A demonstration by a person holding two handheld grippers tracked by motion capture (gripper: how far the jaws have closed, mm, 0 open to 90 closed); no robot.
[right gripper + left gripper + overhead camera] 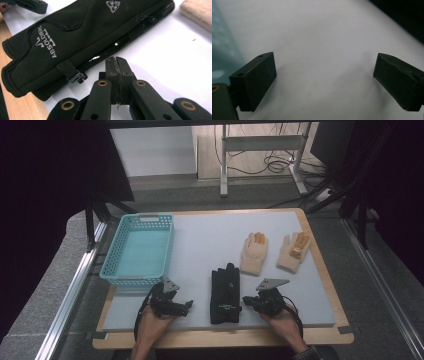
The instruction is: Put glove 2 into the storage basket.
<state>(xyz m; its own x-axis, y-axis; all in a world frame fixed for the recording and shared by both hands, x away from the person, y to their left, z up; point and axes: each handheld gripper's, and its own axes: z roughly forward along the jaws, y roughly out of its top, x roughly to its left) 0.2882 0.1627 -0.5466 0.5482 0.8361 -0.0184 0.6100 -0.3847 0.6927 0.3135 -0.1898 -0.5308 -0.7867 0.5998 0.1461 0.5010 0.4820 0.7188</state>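
Two cream gloves (254, 253) lay beyond the right gripper (248, 300), one black pair of gloves (225, 290) sat just beside it, and one blue basket (114, 251) stood beyond the left gripper (187, 304).

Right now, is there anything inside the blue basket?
The blue basket looks empty: its bare floor shows in the high view. The strip just behind its near wall is hidden, so something small and flat there can't be ruled out.

Layout: basket (138, 247) at mat's (205, 235) far left; gloves pair (224, 291) near front edge, btwn left gripper (186, 305) & right gripper (247, 300); two more gloves (254, 253) (293, 251) behind, to the right.
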